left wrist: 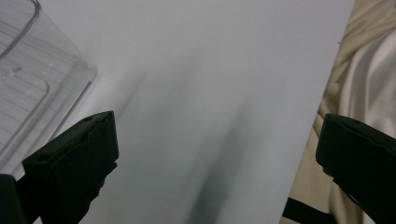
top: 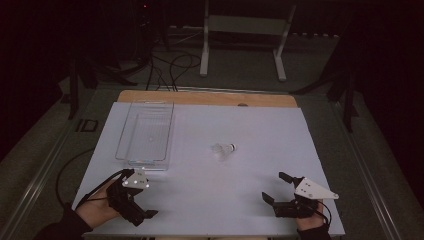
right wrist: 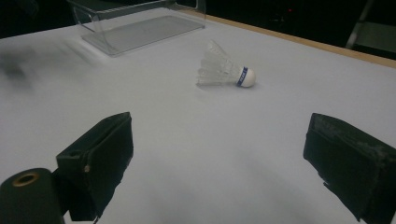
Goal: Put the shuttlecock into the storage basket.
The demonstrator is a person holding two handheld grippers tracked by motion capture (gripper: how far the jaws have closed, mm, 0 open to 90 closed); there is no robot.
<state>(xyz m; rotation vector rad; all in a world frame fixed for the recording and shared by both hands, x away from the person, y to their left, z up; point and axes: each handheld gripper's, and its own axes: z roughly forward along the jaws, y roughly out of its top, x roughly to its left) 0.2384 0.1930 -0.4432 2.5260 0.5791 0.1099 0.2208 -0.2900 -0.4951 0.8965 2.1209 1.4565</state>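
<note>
Lying untouched beside the clear plastic rectangular tray (top: pixel 145 132), the white feathered shuttlecock (top: pixel 223 149) awaits pickup; left gripper (top: pixel 141 212) and right gripper (top: pixel 276 186) both gape, holding nothing.

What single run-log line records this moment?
left gripper: open, idle | right gripper: open, idle | white feathered shuttlecock: lying mid-table | clear plastic tray: empty

One fixed high view, two riding low on the tools.

Looked forward and down from above the near edge of the white surface (top: pixel 210 195); rode close above that surface along each tool's own jaws. Shared the clear tray (top: pixel 146 133) (left wrist: pixel 28 88) (right wrist: pixel 135 28) across all three, the shuttlecock (top: pixel 224 148) (right wrist: pixel 226 71) between high and right.
</note>
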